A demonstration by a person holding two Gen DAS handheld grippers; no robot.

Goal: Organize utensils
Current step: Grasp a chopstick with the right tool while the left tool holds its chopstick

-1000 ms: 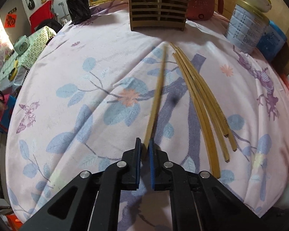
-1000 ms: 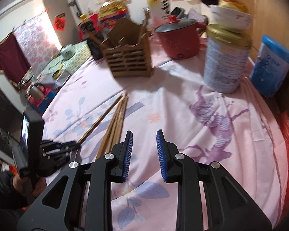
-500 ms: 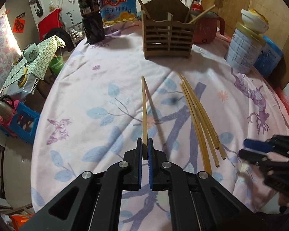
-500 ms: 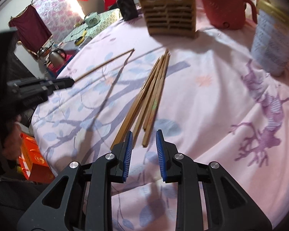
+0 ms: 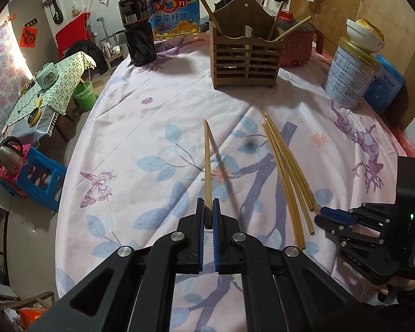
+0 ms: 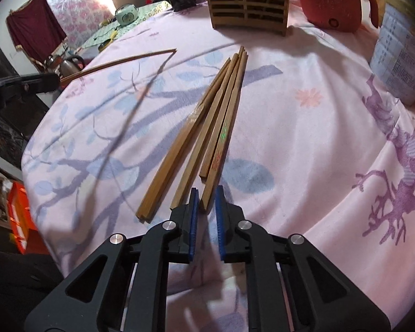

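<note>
My left gripper [image 5: 208, 215] is shut on the near end of one bamboo chopstick [image 5: 207, 163] and holds it above the cloth, where it casts a shadow. The right wrist view shows that same chopstick [image 6: 119, 61] sticking out of the left gripper [image 6: 51, 80] at the left edge. Several more chopsticks [image 6: 218, 127] lie in a bundle on the table. My right gripper [image 6: 207, 207] is down at their near ends. Its jaws are closing on the end of the rightmost chopstick [image 6: 210, 191], which lies between the pads. A slatted wooden utensil holder [image 5: 247, 58] stands at the back.
A floral pink cloth [image 5: 141, 144] covers the round table. Behind the holder are a dark sauce bottle [image 5: 137, 27], an oil jug [image 5: 174, 8] and a red pot [image 5: 300, 47]. A tin [image 5: 348, 80] topped by a bowl and a blue box [image 5: 384, 88] stand at the right.
The left gripper has risen with its chopstick. The right gripper has come down to the near ends of the bundle, and its jaws have narrowed around one chopstick's end.
</note>
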